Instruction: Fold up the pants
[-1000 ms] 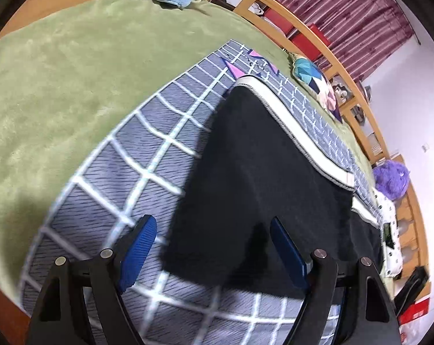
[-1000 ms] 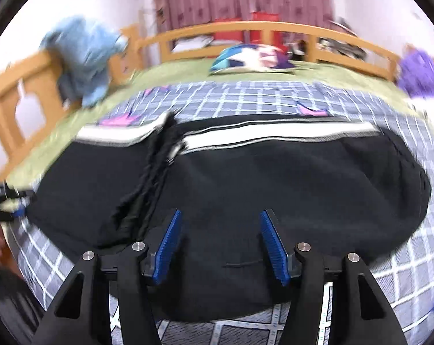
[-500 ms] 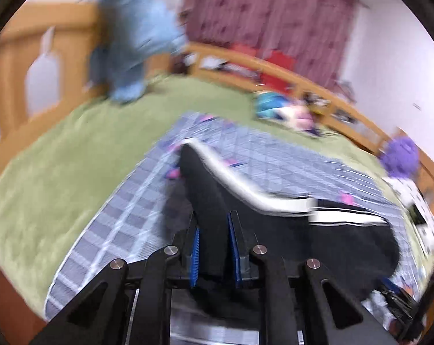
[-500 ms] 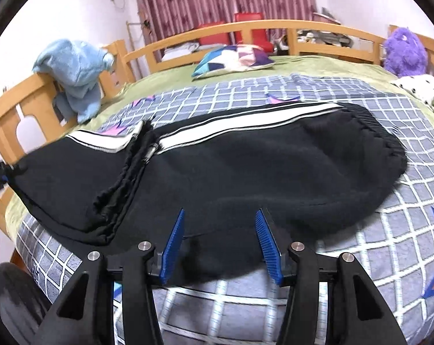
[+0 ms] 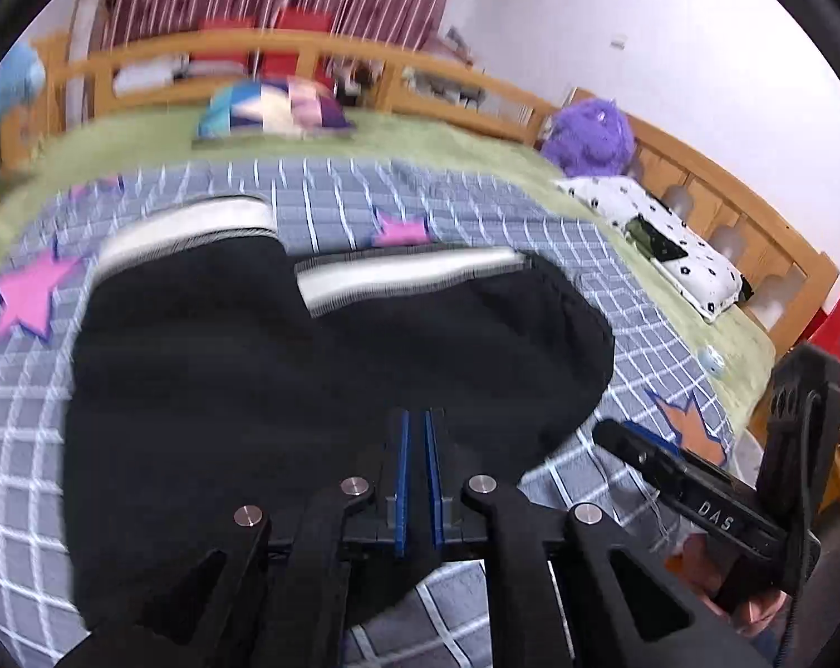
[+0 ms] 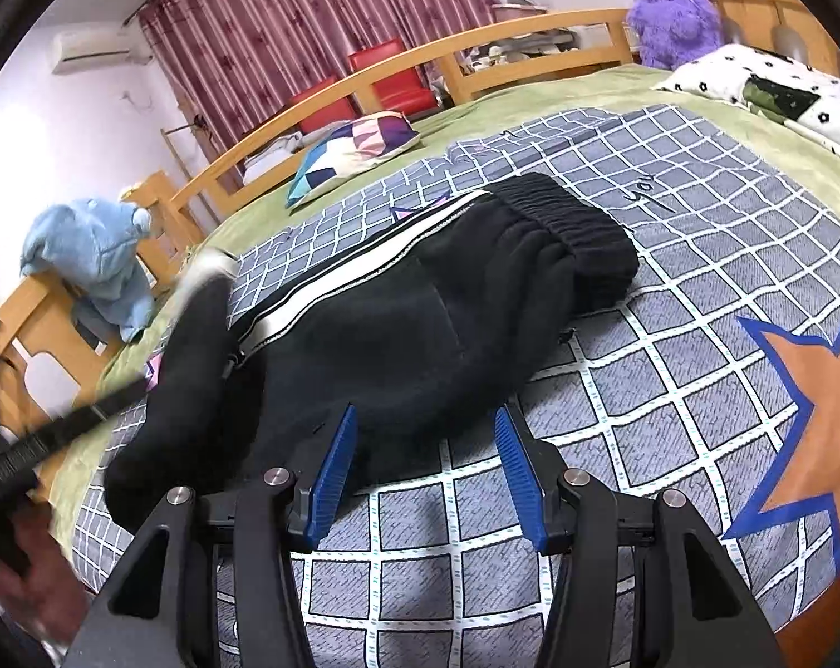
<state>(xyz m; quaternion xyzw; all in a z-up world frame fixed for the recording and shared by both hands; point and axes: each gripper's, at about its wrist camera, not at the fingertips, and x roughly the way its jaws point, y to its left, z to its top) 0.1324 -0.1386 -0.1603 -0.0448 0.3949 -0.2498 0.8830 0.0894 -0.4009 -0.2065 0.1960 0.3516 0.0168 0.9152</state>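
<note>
The black pants lie on the grey checked blanket spread over the green bed cover, waistband end toward the spotted pillow, white side stripe facing the far rail. The leg end is raised off the blanket and doubled toward the waist, because the left gripper has its blue pads pressed together on a pinch of the black cloth, apparently carrying it over for a fold. The right gripper hovers low at the near edge of the pants, its jaws wide apart and holding nothing, probably placed to steady or catch the fabric once the leg comes down.
</note>
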